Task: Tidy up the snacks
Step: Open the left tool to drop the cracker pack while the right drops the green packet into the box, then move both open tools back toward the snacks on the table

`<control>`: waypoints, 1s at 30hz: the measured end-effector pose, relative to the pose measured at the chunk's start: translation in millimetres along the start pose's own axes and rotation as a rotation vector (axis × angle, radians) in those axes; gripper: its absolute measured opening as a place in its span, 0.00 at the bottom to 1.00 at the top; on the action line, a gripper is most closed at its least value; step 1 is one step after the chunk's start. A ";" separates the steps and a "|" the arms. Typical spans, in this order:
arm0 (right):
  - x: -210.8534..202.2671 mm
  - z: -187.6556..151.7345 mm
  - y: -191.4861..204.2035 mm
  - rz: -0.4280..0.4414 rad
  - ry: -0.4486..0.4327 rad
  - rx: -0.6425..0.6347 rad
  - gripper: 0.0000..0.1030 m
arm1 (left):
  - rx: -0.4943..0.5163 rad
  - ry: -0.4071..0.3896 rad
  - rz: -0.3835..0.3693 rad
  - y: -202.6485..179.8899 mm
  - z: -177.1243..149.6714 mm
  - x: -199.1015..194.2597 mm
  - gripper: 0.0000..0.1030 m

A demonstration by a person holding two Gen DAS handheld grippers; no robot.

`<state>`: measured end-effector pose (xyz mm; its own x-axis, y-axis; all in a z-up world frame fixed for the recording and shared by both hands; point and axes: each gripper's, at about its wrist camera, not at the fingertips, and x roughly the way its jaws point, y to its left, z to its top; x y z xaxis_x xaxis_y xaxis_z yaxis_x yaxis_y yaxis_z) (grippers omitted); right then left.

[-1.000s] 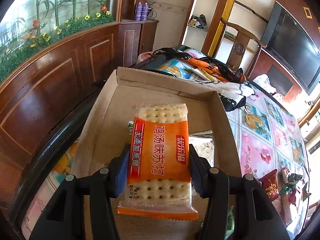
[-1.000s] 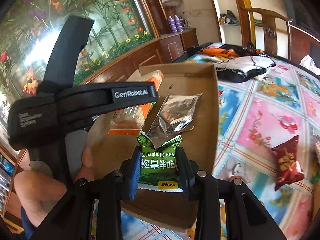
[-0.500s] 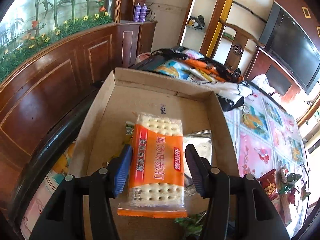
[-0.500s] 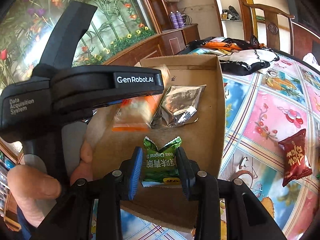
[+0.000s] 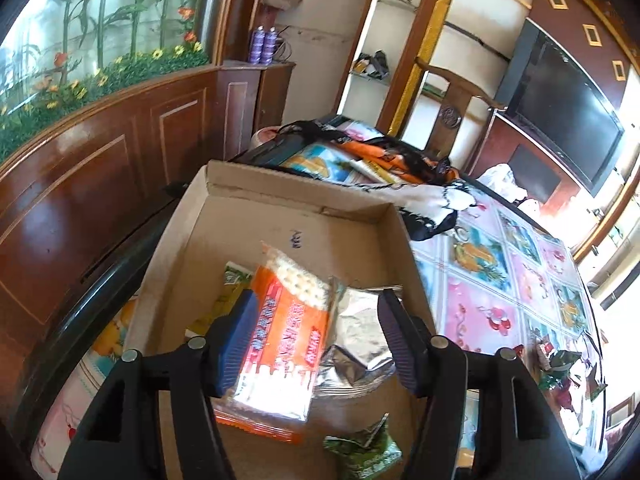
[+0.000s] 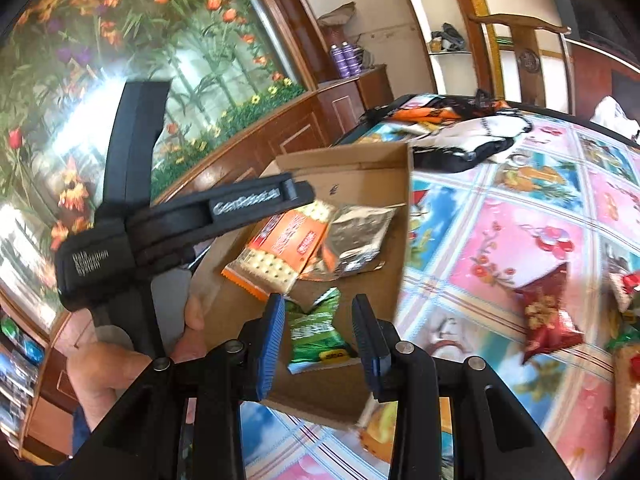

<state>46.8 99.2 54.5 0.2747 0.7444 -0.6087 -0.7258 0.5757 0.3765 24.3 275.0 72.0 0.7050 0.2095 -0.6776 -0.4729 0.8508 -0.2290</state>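
- The left gripper (image 5: 316,340) has just been opening its jaws; they now stand wide, with the orange cracker packet (image 5: 280,336) between them, its edge by the left pad and a clear gap to the right pad, so nothing is clamped.
- The right gripper (image 6: 320,336) shows its jaws parted either side of the green snack packet (image 6: 316,332), with a gap on both sides; the packet lies loose on the box floor.
- All three packets lie in the cardboard box (image 5: 280,192): the cracker packet overlaps the silver foil pouch (image 5: 352,340), and the green one sits near the box's front edge.
- Only the left wrist view shows a second green-and-yellow wrapper (image 5: 234,280) tucked under the cracker packet at the box's left wall.
- Only the right wrist view shows the left gripper's black body from the side and the hand (image 6: 120,364) holding it.
- The right wrist view also shows a red snack packet (image 6: 548,312) lying on the counter (image 6: 500,232) outside the box, towards the right edge.
- A bundle of patterned cloth (image 6: 468,140) lies beyond the box's far wall.
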 end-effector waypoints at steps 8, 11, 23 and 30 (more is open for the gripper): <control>-56.6 -7.8 -47.1 -0.045 -0.060 0.058 0.37 | 0.075 -0.022 -0.045 -20.4 -4.1 -4.5 0.63; -89.7 -14.6 -78.9 -0.095 -0.108 0.104 0.41 | 0.115 -0.024 -0.060 -30.4 -7.7 -5.6 0.63; -144.8 -43.9 -180.1 -0.260 -0.083 0.397 0.43 | 0.237 -0.057 -0.126 -64.7 -24.2 -18.7 0.63; -137.5 -49.6 -196.4 -0.212 -0.081 0.472 0.43 | 0.276 0.032 -0.287 -99.4 -36.2 -22.8 0.68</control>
<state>120.4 -133.0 29.6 0.4460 0.6078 -0.6570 -0.2905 0.7926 0.5360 36.1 168.2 85.0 0.7687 -0.0676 -0.6360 -0.0956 0.9711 -0.2188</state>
